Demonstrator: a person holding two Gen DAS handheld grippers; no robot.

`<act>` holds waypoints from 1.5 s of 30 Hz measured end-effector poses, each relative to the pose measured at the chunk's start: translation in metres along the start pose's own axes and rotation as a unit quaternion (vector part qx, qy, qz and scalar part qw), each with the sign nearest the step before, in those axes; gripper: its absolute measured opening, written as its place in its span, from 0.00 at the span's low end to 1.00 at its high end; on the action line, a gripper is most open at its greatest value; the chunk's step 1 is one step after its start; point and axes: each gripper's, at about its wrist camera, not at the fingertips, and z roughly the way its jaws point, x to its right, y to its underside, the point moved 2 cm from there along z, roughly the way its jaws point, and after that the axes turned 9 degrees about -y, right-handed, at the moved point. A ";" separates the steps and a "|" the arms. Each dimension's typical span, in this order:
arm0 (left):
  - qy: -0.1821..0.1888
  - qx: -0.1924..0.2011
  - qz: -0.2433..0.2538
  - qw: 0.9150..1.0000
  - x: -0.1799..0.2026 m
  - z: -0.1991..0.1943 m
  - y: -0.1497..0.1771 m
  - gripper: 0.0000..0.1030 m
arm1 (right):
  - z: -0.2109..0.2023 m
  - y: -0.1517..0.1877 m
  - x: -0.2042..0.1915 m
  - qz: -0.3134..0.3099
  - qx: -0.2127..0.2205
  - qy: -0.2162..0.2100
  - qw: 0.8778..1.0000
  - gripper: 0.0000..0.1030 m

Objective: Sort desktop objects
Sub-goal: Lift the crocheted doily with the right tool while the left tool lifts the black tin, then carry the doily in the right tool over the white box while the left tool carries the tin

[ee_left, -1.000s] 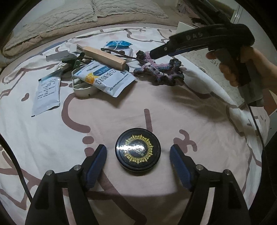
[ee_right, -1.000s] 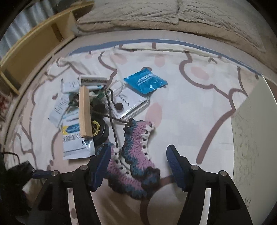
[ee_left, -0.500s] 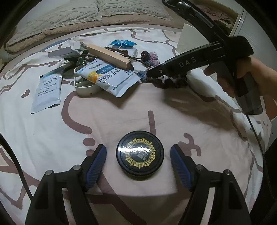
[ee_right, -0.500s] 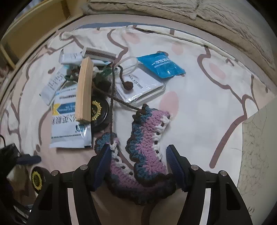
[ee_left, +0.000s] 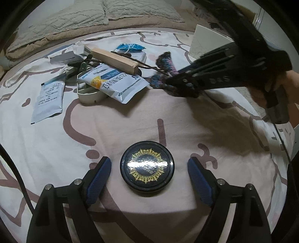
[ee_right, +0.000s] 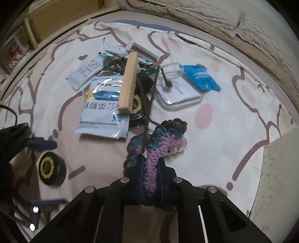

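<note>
A round black tin [ee_left: 147, 169] with a gold pattern lies on the patterned bedsheet between the blue pads of my left gripper [ee_left: 148, 162]. Those jaws are opening and stand apart from the tin on both sides. The same tin [ee_right: 51, 169] shows at the lower left of the right wrist view. A purple, blue and brown crochet piece [ee_right: 162, 136] with a brown cord is bunched up between the closing jaws of my right gripper [ee_right: 151, 164], whose pads press on it. In the left wrist view the right gripper [ee_left: 179, 82] sits over the crochet piece [ee_left: 166, 61], held by a hand.
A heap beyond holds a wooden block [ee_right: 129, 82], a white and blue pouch [ee_right: 102, 114], a second black tin [ee_right: 137, 108], a clear case [ee_right: 179, 95], a blue sachet [ee_right: 201, 77] and small packets. A pale board [ee_right: 280, 177] lies at the right. Pillows [ee_left: 93, 16] lie behind.
My right gripper has dropped onto the crochet piece and shut on it, bunching it up. The left gripper's jaws have widened a little around the tin; that hand stayed put.
</note>
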 end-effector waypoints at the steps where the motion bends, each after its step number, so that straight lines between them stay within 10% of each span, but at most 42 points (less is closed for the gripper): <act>1: -0.004 -0.001 -0.001 1.000 0.000 0.000 -0.001 0.78 | -0.002 0.003 0.000 0.001 -0.001 -0.005 1.000 0.13; 12: -0.022 -0.004 -0.023 0.999 -0.011 -0.002 -0.002 0.48 | -0.027 0.035 -0.002 0.005 -0.003 -0.026 1.000 0.13; 28: -0.047 -0.001 -0.045 0.998 -0.012 -0.015 -0.010 0.48 | -0.064 0.065 0.004 0.012 -0.003 -0.004 1.000 0.12; 45: -0.083 0.067 -0.067 0.992 -0.005 -0.075 -0.057 0.48 | -0.160 0.050 0.004 0.039 0.128 0.051 0.990 0.12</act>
